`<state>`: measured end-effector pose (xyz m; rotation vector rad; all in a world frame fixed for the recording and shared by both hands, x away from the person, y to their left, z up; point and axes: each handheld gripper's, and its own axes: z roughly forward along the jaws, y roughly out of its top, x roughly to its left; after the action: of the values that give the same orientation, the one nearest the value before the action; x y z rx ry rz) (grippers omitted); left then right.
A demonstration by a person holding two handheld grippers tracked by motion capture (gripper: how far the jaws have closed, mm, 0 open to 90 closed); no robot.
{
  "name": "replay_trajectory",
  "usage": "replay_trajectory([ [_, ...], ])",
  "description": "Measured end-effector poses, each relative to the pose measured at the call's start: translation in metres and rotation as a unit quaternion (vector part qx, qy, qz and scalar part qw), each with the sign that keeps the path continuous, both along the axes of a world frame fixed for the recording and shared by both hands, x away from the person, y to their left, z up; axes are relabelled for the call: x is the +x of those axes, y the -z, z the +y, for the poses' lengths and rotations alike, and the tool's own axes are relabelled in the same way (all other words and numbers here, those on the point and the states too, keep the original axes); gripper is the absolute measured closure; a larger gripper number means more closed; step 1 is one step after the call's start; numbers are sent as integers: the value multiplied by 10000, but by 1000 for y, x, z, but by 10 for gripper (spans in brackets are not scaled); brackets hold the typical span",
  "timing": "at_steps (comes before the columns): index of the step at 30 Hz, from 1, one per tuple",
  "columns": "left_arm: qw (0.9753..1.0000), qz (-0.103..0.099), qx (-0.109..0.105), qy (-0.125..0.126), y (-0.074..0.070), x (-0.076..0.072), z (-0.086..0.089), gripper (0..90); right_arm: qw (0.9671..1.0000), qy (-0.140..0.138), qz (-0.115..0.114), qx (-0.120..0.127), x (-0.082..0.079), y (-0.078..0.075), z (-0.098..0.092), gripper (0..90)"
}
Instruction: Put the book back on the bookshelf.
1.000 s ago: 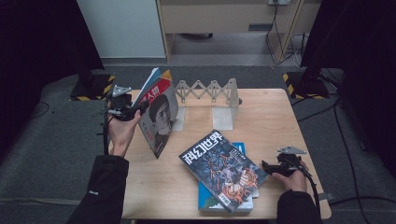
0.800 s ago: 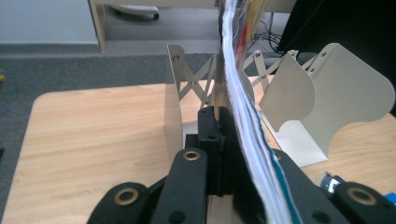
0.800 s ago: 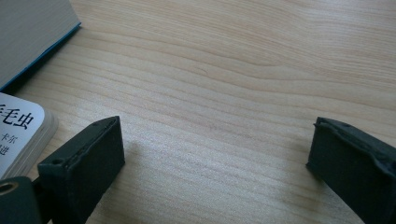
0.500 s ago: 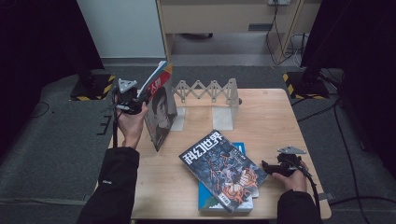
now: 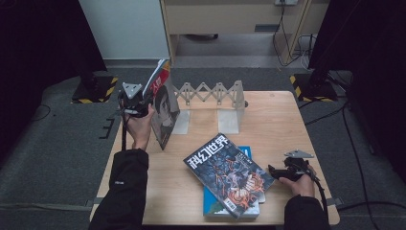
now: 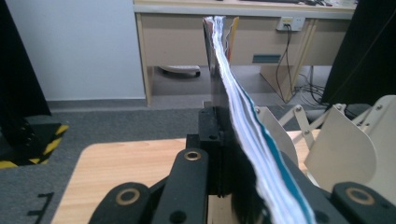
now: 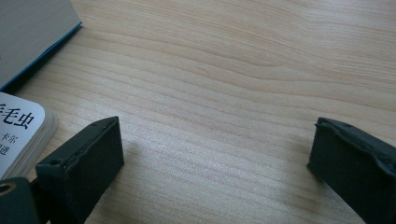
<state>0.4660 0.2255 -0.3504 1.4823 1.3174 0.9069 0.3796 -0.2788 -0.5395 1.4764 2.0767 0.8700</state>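
Left gripper [image 5: 143, 103] clamps a magazine [image 5: 163, 108] by its edge, holding it upright over the table's [image 5: 277, 120] far-left part, just beside the white folding rack [image 5: 213, 93]; cover shows a face, spine red. Right gripper [image 5: 275, 171] rests wide apart on bare wood, grasping nothing. Count: one held magazine, two stacked flat [image 5: 230, 172], one rack. Versus 0.5 s ago: magazine stands steeper and nearer the rack.

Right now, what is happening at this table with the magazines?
The left gripper is shut on a magazine, holding it upright beside the white folding rack. The right gripper rests open on the table, next to a second magazine lying on a blue book.
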Motion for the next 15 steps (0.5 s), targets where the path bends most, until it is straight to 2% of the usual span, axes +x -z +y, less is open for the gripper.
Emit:
replay_trajectory([
  [2, 9999, 85, -6, 69, 1, -2, 1, 852, 10000, -1, -1, -1, 0, 0, 0, 30],
  [4, 9993, 301, -102, 214, -2, -6, 6, 841, 10000, -7, -3, -7, 0, 0, 0, 30],
  [5, 9993, 301, -102, 214, -2, -6, 6, 820, 10000, -7, -3, -7, 0, 0, 0, 30],
  [6, 9987, 412, -124, 277, -3, -7, 7, 820, 10000, 4, 10, 6, 0, 0, 0, 30],
  [7, 9965, 743, 0, 378, -5, -7, 8, 776, 10000, 5, 11, 6, 0, 0, 0, 30],
  [10, 9931, 1021, -167, 554, -7, -4, 10, 748, 10000, -4, 2, -4, 0, 0, 0, 30],
  [13, 9903, 1186, -360, 623, -9, 6, 10, 706, 10000, 4, 9, 5, 0, 0, 0, 30],
  [15, 9902, 1209, -353, 605, -11, 9, 10, 698, 10000, -5, 1, -3, 0, 0, 0, 30],
])
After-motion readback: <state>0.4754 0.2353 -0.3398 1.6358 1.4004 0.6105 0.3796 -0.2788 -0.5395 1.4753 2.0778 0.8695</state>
